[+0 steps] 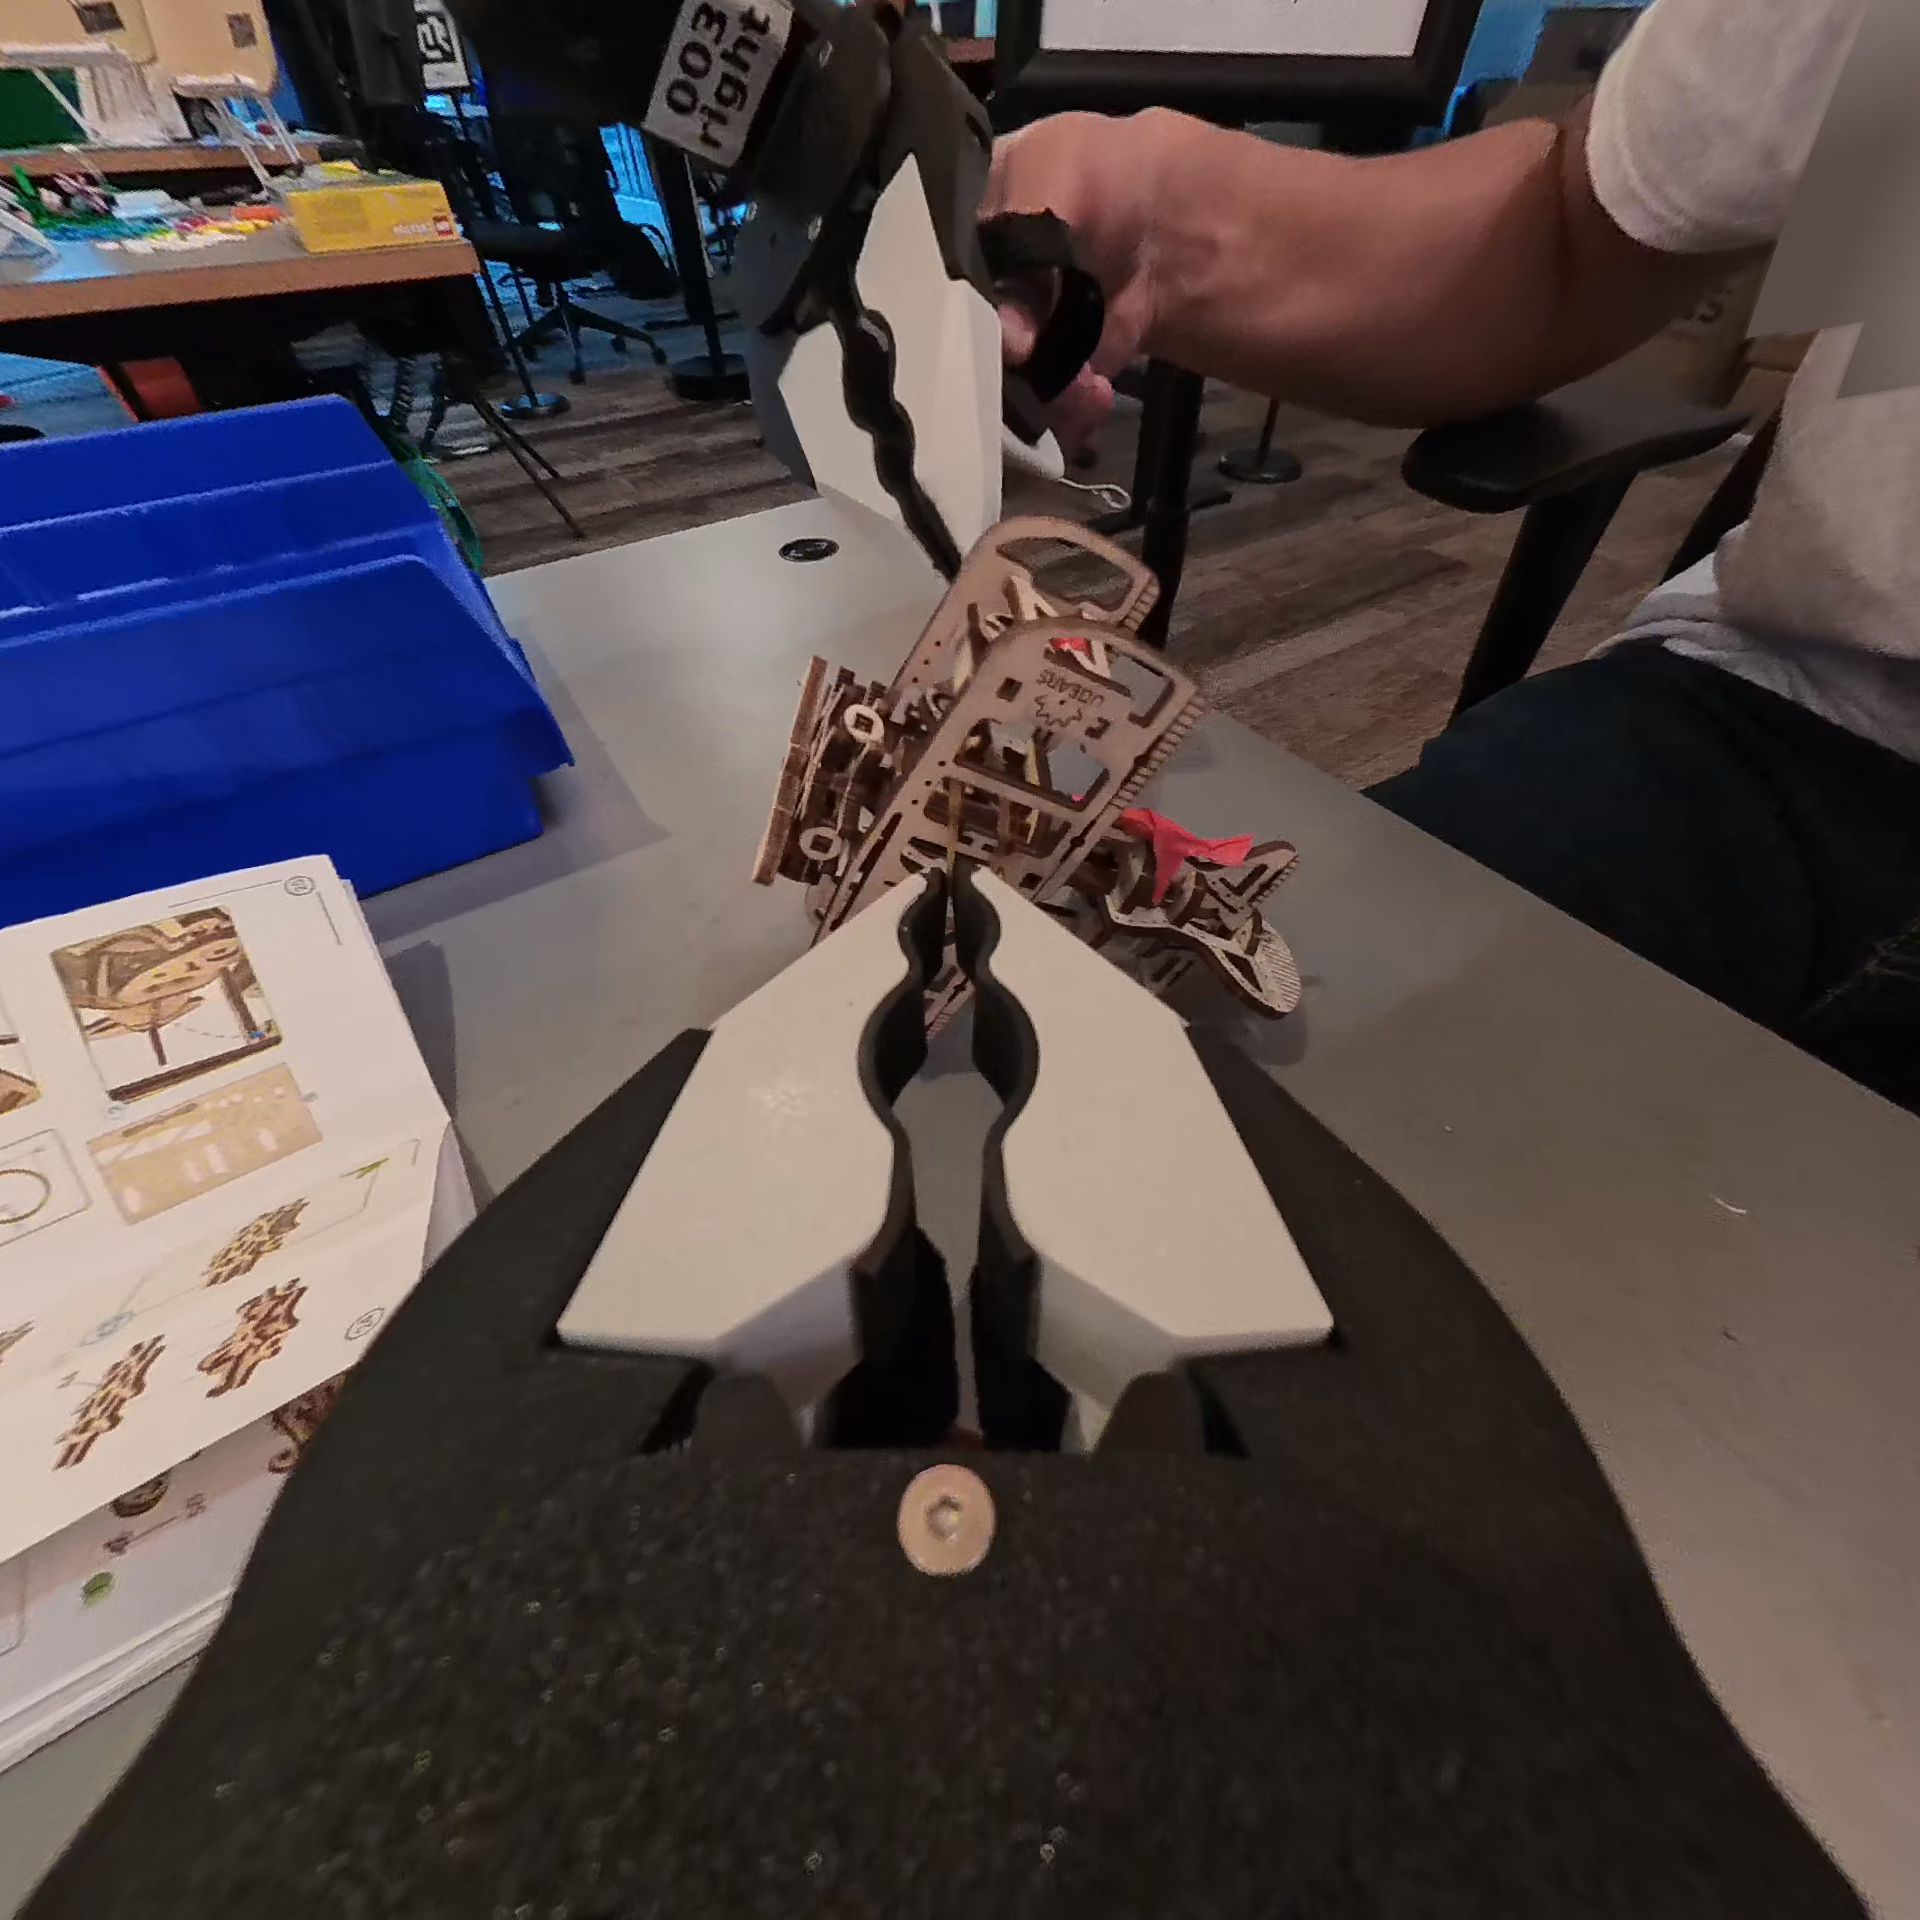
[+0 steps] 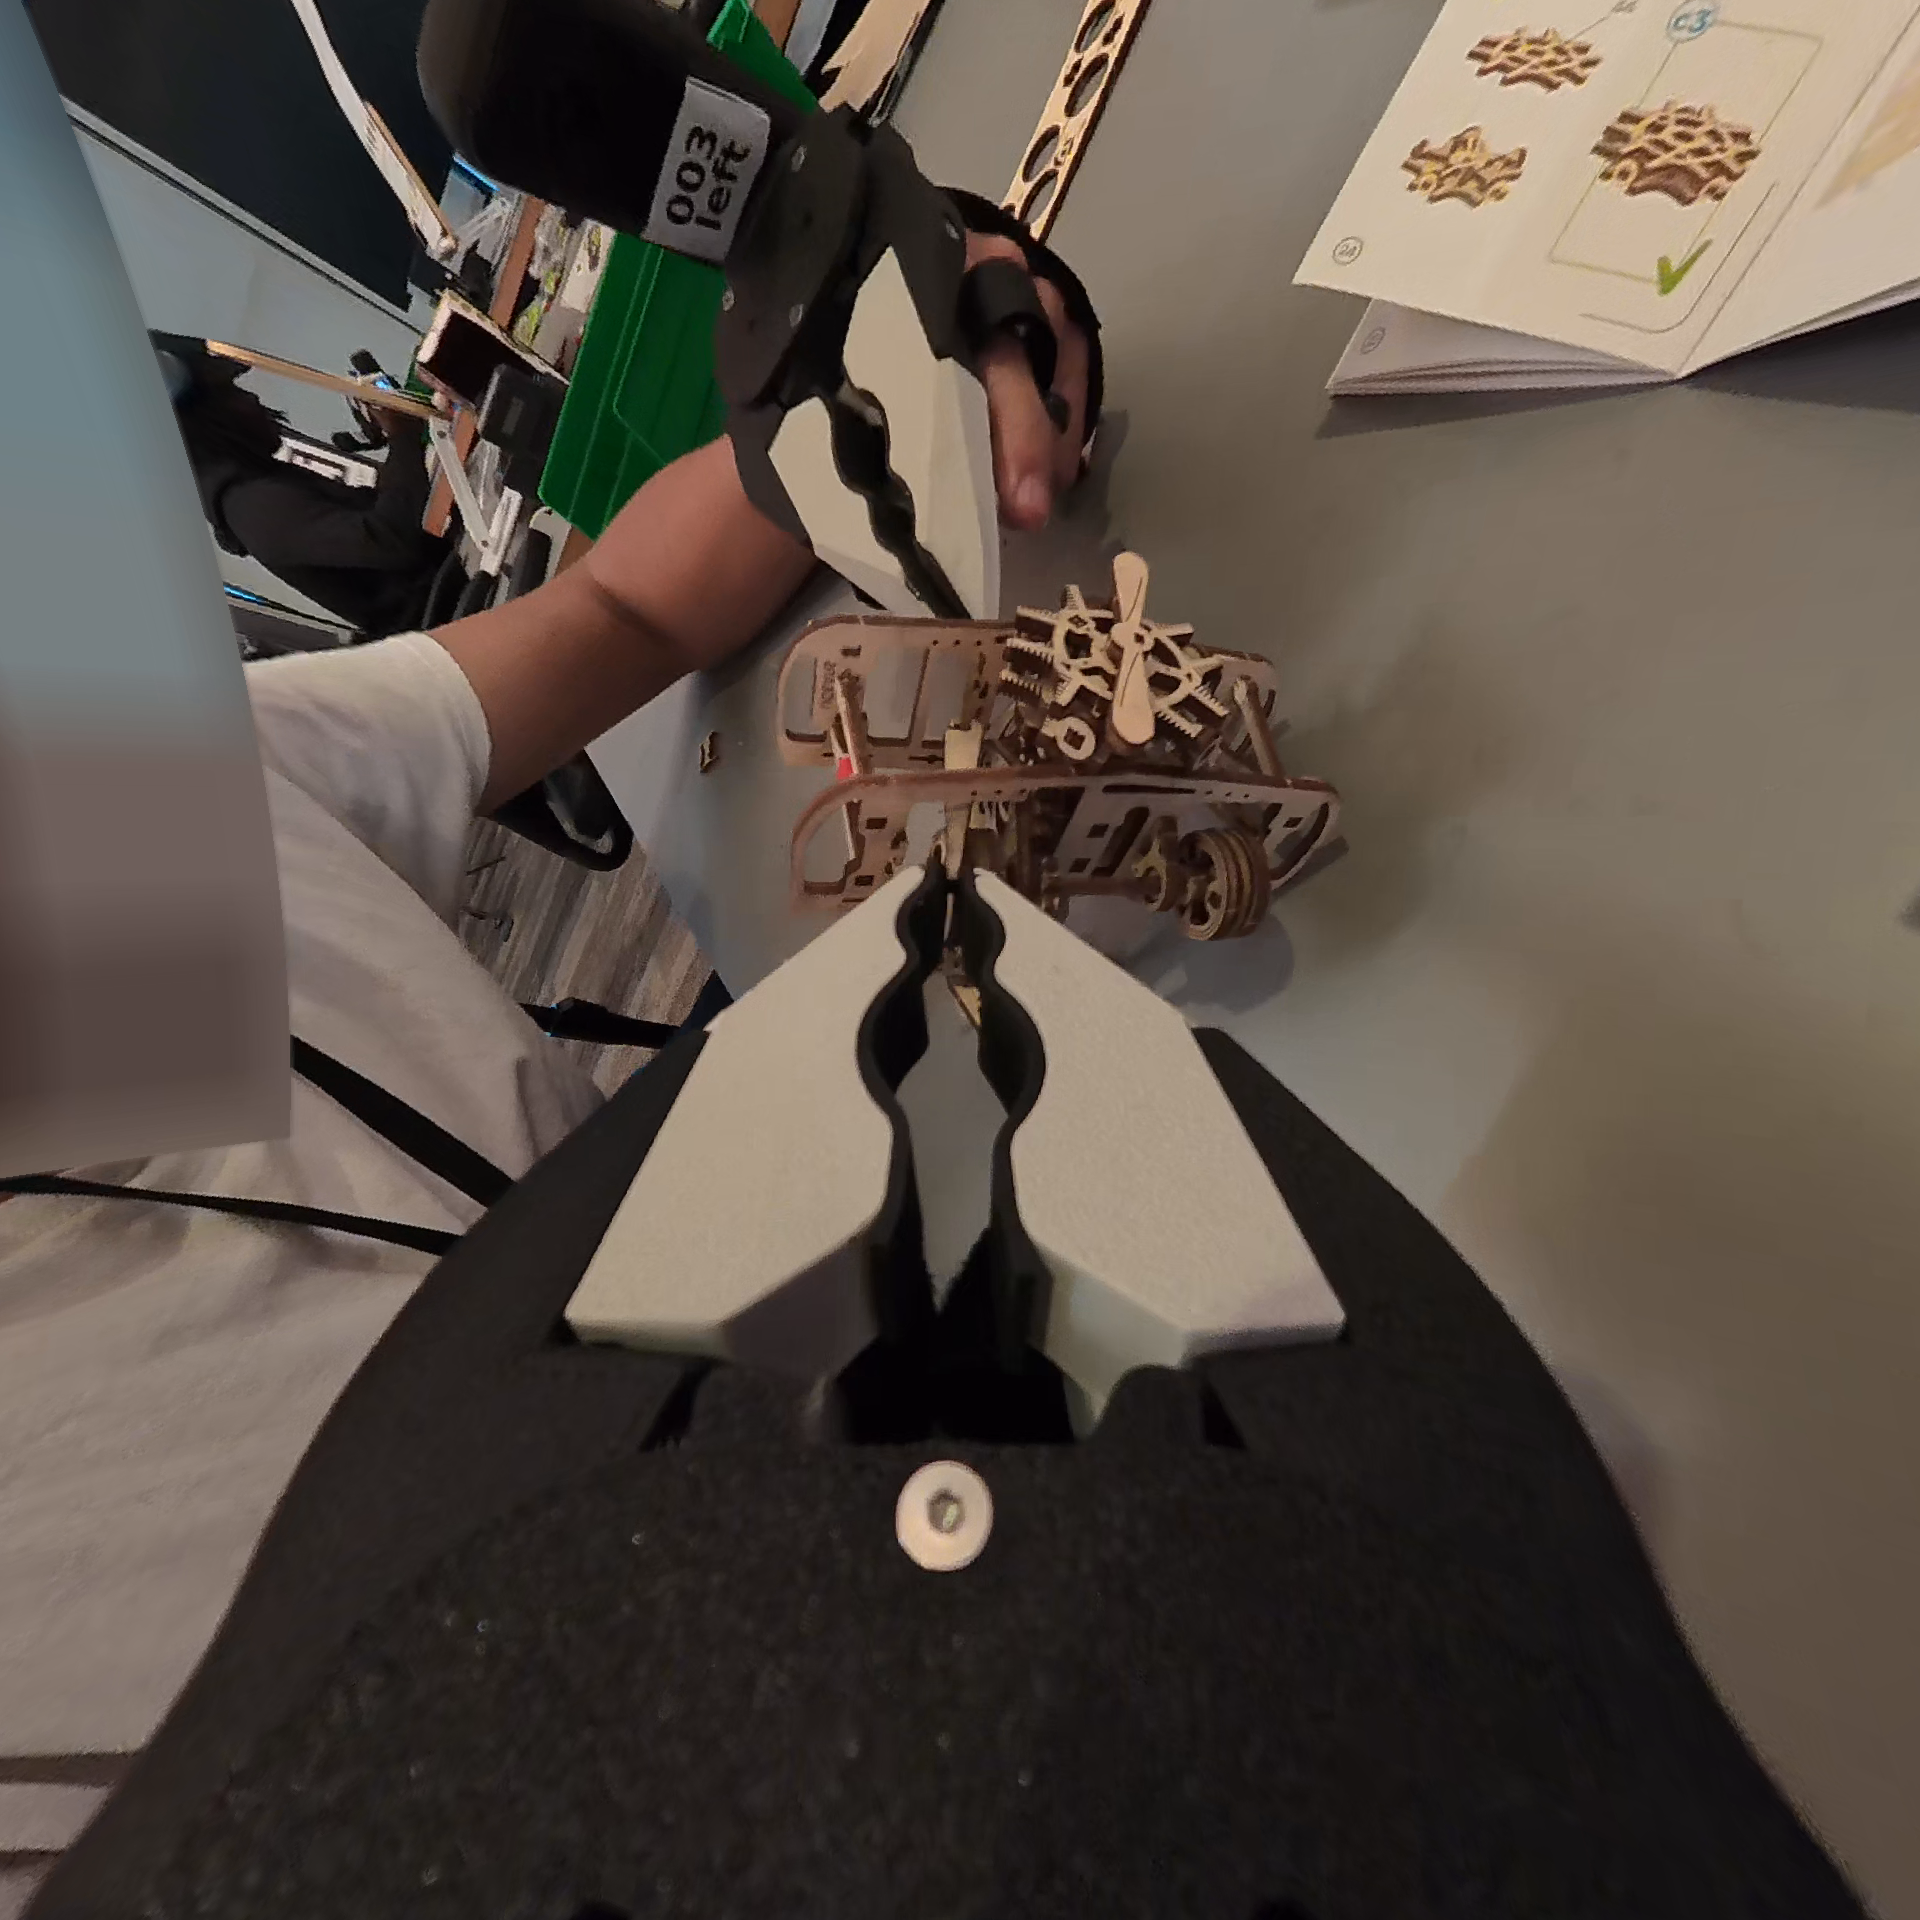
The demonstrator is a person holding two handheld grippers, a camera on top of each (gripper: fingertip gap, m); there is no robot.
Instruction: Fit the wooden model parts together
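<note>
A wooden biplane model (image 1: 997, 769) is tilted on its side above the grey table (image 1: 1558, 1247), with red bits near its tail. My left gripper (image 1: 948, 883) is shut on the edge of its near wing. My right gripper (image 1: 945, 561) comes down from above, shut on the far wing's edge. In the right wrist view the model (image 2: 1091, 769) shows its propeller, gears and wheels. There my right gripper (image 2: 948, 883) is shut on the lower wing by a thin strut, and my left gripper (image 2: 956, 603) pinches the upper wing.
Blue bins (image 1: 239, 644) stand at the left. An open instruction booklet (image 1: 187, 1143) lies beside them and also shows in the right wrist view (image 2: 1662, 187). A punched wooden sheet (image 2: 1070, 114) and a small loose wooden piece (image 2: 710, 750) lie on the table. The person sits at the table's right edge.
</note>
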